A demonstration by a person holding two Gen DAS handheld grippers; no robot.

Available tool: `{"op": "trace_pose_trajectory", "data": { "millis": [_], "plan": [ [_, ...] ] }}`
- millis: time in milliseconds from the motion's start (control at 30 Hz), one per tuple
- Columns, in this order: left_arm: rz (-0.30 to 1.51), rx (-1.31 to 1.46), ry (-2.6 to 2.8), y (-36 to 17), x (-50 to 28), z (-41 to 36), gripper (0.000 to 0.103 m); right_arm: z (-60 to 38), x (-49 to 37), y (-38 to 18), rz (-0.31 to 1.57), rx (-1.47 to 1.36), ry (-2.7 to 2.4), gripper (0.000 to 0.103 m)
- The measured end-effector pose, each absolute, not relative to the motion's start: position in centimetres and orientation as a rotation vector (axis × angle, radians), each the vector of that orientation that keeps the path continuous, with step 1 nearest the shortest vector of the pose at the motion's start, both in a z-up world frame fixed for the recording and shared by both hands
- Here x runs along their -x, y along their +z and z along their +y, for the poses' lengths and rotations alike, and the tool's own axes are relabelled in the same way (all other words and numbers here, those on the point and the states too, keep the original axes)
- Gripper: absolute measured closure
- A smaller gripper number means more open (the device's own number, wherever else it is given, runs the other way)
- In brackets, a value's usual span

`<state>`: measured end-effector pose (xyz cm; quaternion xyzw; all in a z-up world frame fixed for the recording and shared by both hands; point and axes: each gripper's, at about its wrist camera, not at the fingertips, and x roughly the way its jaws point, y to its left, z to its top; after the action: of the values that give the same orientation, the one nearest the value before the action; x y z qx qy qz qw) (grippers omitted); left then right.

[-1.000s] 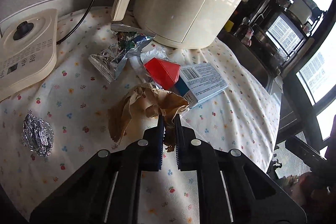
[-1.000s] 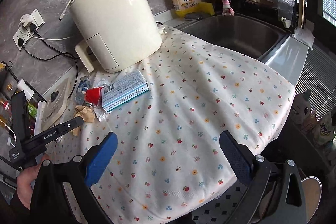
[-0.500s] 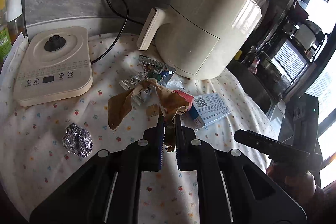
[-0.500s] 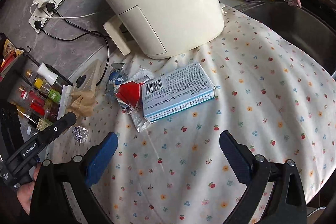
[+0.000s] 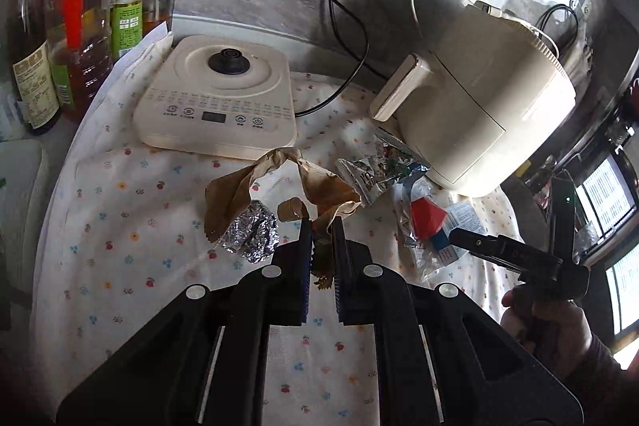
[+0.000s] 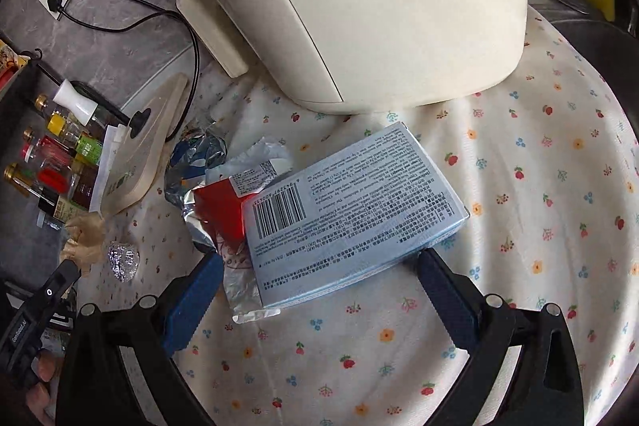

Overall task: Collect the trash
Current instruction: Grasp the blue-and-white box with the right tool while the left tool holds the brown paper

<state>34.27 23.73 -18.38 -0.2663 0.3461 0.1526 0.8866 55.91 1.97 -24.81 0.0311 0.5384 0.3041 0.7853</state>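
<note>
Paper scrap (image 5: pixel 307 186), brown and crumpled, is pinched between the narrow jaws of the left claw (image 5: pixel 321 226) and hangs raised above the flowered table (image 5: pixel 131 238). Foil ball (image 5: pixel 251 234) lies just left of that claw's tips. Right claw (image 6: pixel 315 266) stands wide; the blue-grey box (image 6: pixel 351 210) lies between its fingers, pads clear of it, red wrapper (image 6: pixel 221 208) beside the left finger.

air fryer (image 6: pixel 359 6) crowding trash, open tablecloth (image 6: pixel 539 206) right

Open right tongs (image 6: pixel 315 266) astride blue box (image 6: pixel 351 210)
</note>
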Motion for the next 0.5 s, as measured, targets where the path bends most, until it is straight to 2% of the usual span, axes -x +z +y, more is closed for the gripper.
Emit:
{"op": "trace_pose_trajectory", "data": {
  "millis": [233, 500],
  "plan": [
    [0.697, 0.584, 0.395, -18.4, -33.5, 24.0, 0.093, 2.2, -59.6, -24.8, 1.173, -0.091, 0.554, 0.008],
    [0.685, 0.598, 0.42, -18.2, -32.6, 24.5, 0.093, 4.6, -60.5, -24.9, 1.136, 0.037, 0.409, 0.008]
  ]
}}
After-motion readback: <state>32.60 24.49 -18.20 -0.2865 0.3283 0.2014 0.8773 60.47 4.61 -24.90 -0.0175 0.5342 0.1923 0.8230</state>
